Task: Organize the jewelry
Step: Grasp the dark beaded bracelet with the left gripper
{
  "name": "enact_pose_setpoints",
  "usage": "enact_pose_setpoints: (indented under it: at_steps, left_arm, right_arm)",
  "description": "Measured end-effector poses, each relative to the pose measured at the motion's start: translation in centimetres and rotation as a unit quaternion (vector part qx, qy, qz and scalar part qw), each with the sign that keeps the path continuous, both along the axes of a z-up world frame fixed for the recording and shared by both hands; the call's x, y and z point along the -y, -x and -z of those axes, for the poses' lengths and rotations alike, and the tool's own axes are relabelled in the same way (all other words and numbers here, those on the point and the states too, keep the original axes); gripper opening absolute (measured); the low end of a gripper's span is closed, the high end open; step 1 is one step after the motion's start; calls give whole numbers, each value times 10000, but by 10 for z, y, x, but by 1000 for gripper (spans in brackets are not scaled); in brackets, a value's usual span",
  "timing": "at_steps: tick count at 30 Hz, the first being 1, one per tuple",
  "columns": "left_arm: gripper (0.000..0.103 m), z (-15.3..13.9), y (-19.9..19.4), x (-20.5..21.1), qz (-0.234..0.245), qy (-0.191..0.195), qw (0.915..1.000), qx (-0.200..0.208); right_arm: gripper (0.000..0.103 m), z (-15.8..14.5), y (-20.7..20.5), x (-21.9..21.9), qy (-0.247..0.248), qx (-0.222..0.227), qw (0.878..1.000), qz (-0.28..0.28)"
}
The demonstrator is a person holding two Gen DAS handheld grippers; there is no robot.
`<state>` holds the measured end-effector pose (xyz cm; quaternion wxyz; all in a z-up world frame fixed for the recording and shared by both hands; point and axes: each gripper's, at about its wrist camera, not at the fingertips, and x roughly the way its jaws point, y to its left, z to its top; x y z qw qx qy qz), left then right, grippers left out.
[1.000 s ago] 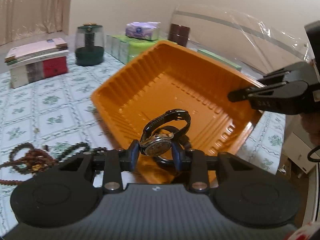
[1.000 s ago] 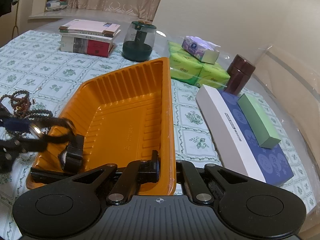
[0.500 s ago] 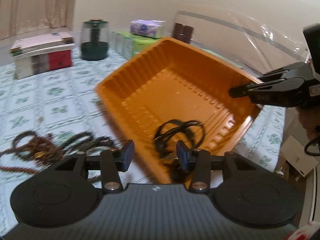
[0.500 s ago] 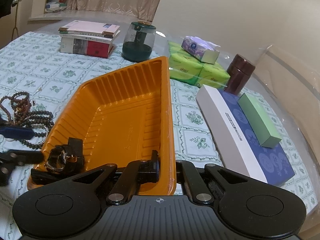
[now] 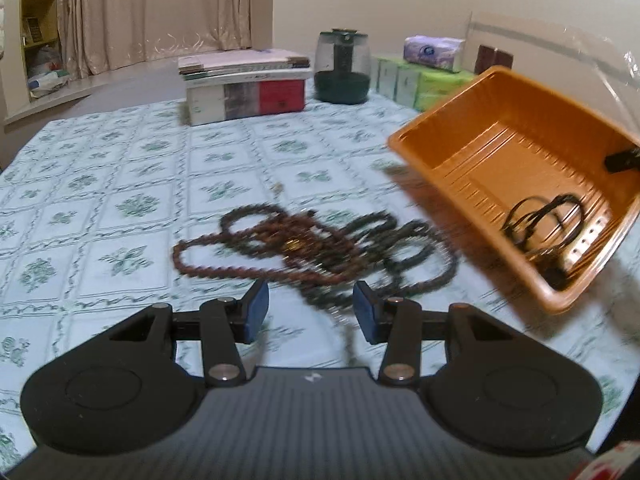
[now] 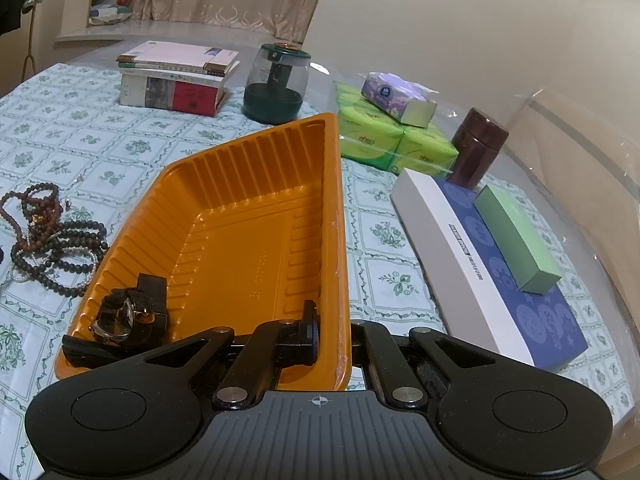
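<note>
The dark-strapped wristwatch is lying inside the ribbed orange plastic tray, which the right gripper is clamping by its near rim, while the left gripper, jaws parted and empty, is facing the tangled brown and dark bead strands waiting on the left.

We count one orange tray, one watch in it, one tangle of bead strands, one glass jar, one brown canister, and two grippers.
</note>
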<state>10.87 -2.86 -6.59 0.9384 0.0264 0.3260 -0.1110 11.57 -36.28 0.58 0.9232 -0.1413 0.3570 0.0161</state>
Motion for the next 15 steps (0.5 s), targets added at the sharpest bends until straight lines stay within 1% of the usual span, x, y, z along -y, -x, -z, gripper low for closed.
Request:
enact_pose_setpoints:
  at_steps: [2, 4, 6, 9, 13, 15]
  left_arm:
    - [42, 3, 0, 0, 47, -132, 9999, 34]
    - [42, 5, 0, 6, 235, -362, 9990, 118]
    - [42, 7, 0, 17, 524, -678, 9961, 221]
    - [42, 10, 2, 30, 963, -1085, 9888, 354]
    - [40, 18, 3, 46, 1534, -1726, 9719, 451]
    - [33, 23, 4, 51, 1785, -2071, 9605, 522]
  right_arm:
    - [3, 0, 0, 0, 12, -2, 10000, -3]
    - [3, 0, 0, 0, 16, -7, 10000, -2]
    - [3, 0, 0, 0, 22, -8, 10000, -7]
    - [3, 1, 0, 0, 23, -12, 10000, -5]
    - [3, 1, 0, 0, 16, -20, 10000, 8]
    - [3, 1, 0, 0, 11, -20, 10000, 10]
